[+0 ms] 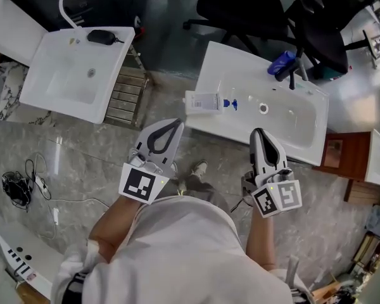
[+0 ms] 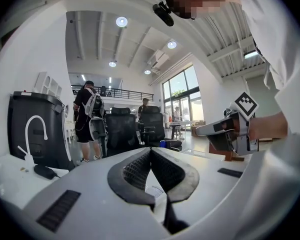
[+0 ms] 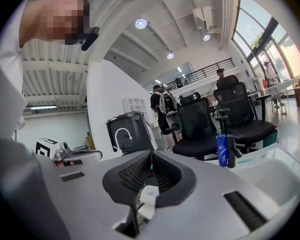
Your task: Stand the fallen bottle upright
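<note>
The fallen bottle (image 1: pixel 206 101), white with a blue cap, lies on its side on the left end of the long white basin (image 1: pixel 304 128). My left gripper (image 1: pixel 179 123) hangs just below and left of it, jaws shut and empty. Further right, my right gripper (image 1: pixel 258 132) hovers over the basin's near rim, also shut with nothing in it. In the left gripper view the left gripper (image 2: pixel 151 150) has its tips meeting, and the right gripper (image 2: pixel 225 129) shows at the right. The right gripper (image 3: pixel 151 152) likewise has its tips together in its own view.
An upright blue bottle (image 1: pixel 282 62) (image 3: pixel 221 150) stands by the black faucet (image 1: pixel 296 75) at the basin's far side. A second white sink (image 1: pixel 69 75) with a metal rack (image 1: pixel 128 94) is at the left. Black office chairs (image 1: pixel 240 5) stand behind; cables (image 1: pixel 16 185) lie on the floor.
</note>
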Available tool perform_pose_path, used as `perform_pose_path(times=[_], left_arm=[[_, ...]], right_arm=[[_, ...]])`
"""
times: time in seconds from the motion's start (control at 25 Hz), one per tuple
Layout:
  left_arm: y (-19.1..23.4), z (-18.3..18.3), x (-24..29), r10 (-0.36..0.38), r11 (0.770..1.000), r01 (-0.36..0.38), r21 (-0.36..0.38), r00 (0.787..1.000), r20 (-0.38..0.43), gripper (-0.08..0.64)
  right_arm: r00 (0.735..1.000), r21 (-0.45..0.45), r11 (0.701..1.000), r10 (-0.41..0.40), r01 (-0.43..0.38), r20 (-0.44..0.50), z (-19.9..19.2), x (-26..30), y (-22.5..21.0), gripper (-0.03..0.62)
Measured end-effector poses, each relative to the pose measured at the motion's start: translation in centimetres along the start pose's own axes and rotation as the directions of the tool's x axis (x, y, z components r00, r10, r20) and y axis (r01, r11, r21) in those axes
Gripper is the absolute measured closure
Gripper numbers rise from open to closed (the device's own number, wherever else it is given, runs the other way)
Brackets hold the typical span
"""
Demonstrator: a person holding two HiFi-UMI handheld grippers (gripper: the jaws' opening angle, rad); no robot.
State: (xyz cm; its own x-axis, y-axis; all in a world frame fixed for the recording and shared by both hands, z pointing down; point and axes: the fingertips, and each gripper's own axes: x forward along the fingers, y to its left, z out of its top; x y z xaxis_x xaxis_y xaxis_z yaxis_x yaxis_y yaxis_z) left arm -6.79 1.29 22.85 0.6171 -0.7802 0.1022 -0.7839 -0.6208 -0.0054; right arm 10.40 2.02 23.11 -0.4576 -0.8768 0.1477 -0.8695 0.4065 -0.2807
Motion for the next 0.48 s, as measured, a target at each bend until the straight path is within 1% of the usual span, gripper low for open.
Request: perform_pose_path(times=[0.2, 0.48], left_arm=[[0.4, -1.3, 1.7, 0.011, 1.0, -0.011, 0.009, 0.999, -0.037, 0.545], [0.4, -4.0, 4.3, -0.023, 0.999, 0.027, 0.039, 0.995, -0.099, 0.543]], right_arm=[[0.999, 0.029, 0.999, 0.015, -0.014, -0.03, -1.9, 0.6, -1.1, 0.551], [0.996, 0.064, 0.997, 0.04, -0.035, -0.08, -5.3, 2.5, -2.6, 0.551]])
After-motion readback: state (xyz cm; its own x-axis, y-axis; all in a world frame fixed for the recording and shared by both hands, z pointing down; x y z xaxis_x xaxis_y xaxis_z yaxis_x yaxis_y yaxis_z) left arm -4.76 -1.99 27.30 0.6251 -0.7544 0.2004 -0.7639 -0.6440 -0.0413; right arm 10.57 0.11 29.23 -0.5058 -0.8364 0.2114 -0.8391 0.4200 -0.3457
